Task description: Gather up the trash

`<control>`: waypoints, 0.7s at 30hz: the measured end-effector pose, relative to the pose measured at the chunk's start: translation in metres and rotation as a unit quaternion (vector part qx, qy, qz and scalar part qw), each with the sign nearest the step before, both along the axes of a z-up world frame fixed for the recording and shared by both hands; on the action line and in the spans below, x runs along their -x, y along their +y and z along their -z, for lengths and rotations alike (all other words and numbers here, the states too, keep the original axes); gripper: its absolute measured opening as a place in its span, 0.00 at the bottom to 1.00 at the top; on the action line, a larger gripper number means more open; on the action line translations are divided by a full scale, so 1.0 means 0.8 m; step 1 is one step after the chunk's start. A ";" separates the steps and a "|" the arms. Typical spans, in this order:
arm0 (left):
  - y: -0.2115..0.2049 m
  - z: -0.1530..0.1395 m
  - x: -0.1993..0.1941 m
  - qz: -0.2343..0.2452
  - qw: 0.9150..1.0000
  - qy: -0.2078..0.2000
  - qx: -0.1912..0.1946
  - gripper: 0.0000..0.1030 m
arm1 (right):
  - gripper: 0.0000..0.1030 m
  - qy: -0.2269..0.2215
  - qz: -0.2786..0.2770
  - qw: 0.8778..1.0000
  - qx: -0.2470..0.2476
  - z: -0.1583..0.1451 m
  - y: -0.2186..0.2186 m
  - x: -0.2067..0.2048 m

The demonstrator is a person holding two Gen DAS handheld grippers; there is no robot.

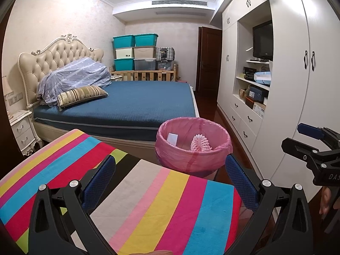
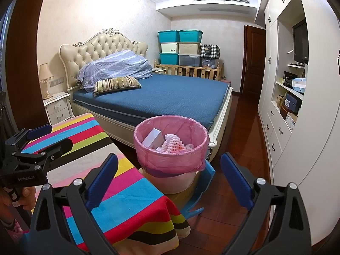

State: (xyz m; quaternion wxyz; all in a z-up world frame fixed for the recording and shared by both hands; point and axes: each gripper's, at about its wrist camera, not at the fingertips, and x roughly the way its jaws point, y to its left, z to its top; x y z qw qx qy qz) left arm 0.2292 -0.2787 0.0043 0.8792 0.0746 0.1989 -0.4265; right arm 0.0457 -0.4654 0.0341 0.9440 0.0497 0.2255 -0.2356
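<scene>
At twelve o'clock, the pink-lined bin (image 2: 171, 148) holds a white box (image 2: 151, 141) and foam netting (image 2: 172, 143); the left gripper (image 1: 170, 182) and right gripper (image 2: 169, 178) are both spread, empty.

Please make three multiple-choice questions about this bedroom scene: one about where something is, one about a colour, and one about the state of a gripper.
1. Where is the white box?
A. On the bed
B. Inside the trash bin
C. On the striped cloth

2. What colour is the bin liner?
A. Pink
B. Black
C. Green

3. What is the state of the left gripper?
A. Shut on the foam net
B. Shut and empty
C. Open and empty

Answers: B, the box lies within the trash bin beside the foam net; A, the liner is pink; C, its blue fingers stand wide apart, holding nothing.
</scene>
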 end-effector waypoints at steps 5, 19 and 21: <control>0.000 0.001 0.000 0.001 1.000 -0.001 -0.001 0.94 | 0.92 -0.002 0.001 1.000 -0.001 -0.001 0.000 0.002; 0.003 0.005 0.000 0.005 1.000 -0.002 -0.003 0.94 | 0.94 -0.002 0.001 1.000 -0.002 -0.003 -0.002 0.002; 0.003 0.005 0.000 0.005 1.000 -0.002 -0.003 0.94 | 0.94 -0.003 0.002 1.000 -0.003 -0.003 -0.002 0.002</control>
